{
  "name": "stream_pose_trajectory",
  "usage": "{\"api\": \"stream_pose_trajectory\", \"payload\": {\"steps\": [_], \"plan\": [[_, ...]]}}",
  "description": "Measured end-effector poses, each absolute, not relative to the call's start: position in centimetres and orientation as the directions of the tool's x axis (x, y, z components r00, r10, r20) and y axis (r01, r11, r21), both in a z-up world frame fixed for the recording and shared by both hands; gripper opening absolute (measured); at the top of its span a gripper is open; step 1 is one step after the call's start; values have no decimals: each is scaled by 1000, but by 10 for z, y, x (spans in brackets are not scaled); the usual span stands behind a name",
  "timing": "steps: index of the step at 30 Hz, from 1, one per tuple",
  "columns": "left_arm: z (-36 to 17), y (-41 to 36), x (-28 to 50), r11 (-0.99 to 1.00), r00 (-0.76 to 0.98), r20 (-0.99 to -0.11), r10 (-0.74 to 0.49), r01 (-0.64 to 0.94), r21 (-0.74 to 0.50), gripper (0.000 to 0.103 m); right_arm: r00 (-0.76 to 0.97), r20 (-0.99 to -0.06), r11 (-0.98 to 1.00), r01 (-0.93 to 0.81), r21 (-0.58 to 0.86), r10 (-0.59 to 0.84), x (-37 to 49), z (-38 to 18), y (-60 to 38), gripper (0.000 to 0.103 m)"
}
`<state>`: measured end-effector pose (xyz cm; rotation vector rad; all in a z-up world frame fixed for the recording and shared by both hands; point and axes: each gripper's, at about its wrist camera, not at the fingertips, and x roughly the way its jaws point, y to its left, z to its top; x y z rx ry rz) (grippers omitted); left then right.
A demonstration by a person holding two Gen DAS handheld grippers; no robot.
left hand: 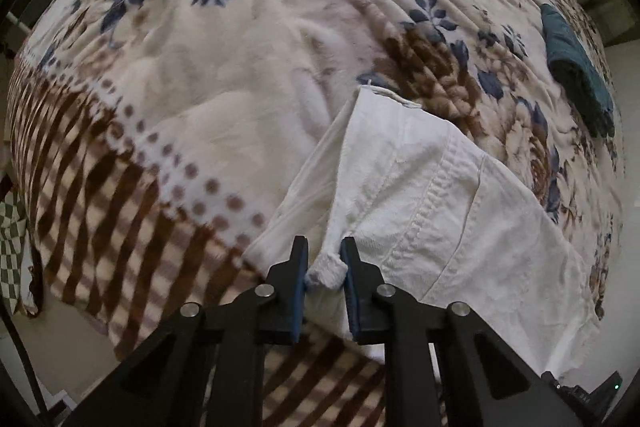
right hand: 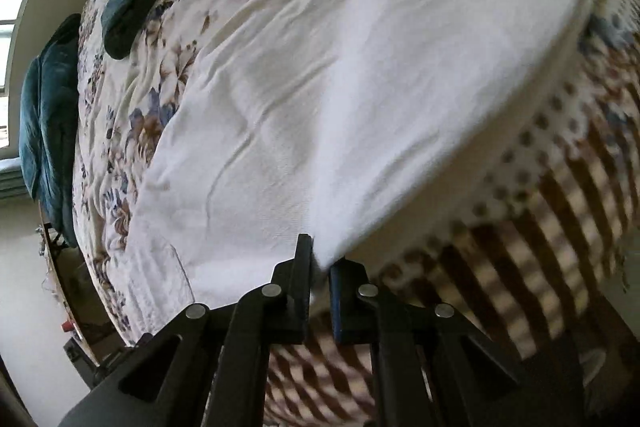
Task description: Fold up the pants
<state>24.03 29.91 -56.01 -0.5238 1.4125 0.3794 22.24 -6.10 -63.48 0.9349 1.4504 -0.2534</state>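
Flowery cloth covers the whole bed: a big soft blanket [left hand: 240, 67] with blue and brown flowers, brown stripes and a row of dots near its edge. On top of it lie the white pants [left hand: 432, 195], spread over the stripy edge of the blanket and reaching toward the flowers. In the right wrist view the pants [right hand: 320, 87] fill most of the picture as 1 wide white sheet with soft wrinkles and a stitched seam at the lower left.

A dark teal folded cloth [left hand: 576, 67] sits on the blanket, well apart from the pants. Another teal bundle [right hand: 48, 123] hangs at the bed's far side in the right wrist view.

Next, the left gripper [left hand: 325, 267] points forward and down at the bed. Its 2 black fingers with blue pads pinch a small rolled-up bunch of the pants' edge between them.

Last, the right gripper [right hand: 320, 263] also tilts down over the bed's edge. Its 2 fingers are close together and squeeze a thin corner of the white pants.
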Motion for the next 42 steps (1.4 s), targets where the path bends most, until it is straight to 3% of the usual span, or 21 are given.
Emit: {"api": "stream_pose_trajectory", "payload": {"steps": [6,10,11,13,14,15,17,20,23,28,33,35,36,42], "plan": [[-585,300,234,841,58,-997,-58,-535,-80,16,105,-917,677,643,359,386,198,-638,-70,10],[-590,298,238,843,15,-998,-59,-536,-58,25,-43,-897,713,624,320,440,205,-685,-66,24],[-579,293,236,847,28,-999,-37,-530,-46,30,-53,-871,689,636,349,489,203,-691,-70,30],[-558,276,231,872,38,-999,29,-489,7,42,-14,-843,657,633,409,538,198,-683,-80,61],[-552,268,229,882,34,-998,58,-469,35,54,5,-841,657,621,427,541,196,-675,-85,65],[-545,257,227,893,36,-996,80,-447,56,72,22,-840,657,612,441,543,192,-668,-92,66],[-536,230,224,914,54,-993,104,-399,74,83,73,-844,645,612,458,531,184,-648,-117,66],[-528,184,229,940,103,-989,108,-335,68,83,171,-878,609,661,438,446,172,-623,-177,66],[-532,127,244,958,144,-985,95,-283,51,83,280,-925,587,714,380,258,168,-603,-255,67],[-554,37,275,971,148,-987,69,-239,32,83,321,-946,455,838,302,38,171,-606,-404,66],[-572,-16,293,972,120,-989,89,-228,59,83,320,-946,374,871,319,61,183,-647,-502,66],[-574,-32,296,973,119,-988,100,-218,72,83,361,-926,360,854,375,110,188,-664,-520,38],[-574,-40,297,975,121,-987,110,-208,84,83,350,-929,378,849,368,118,192,-669,-523,11],[-572,-69,295,978,118,-982,148,-162,128,83,337,-941,450,834,319,43,182,-644,-510,11]]}}
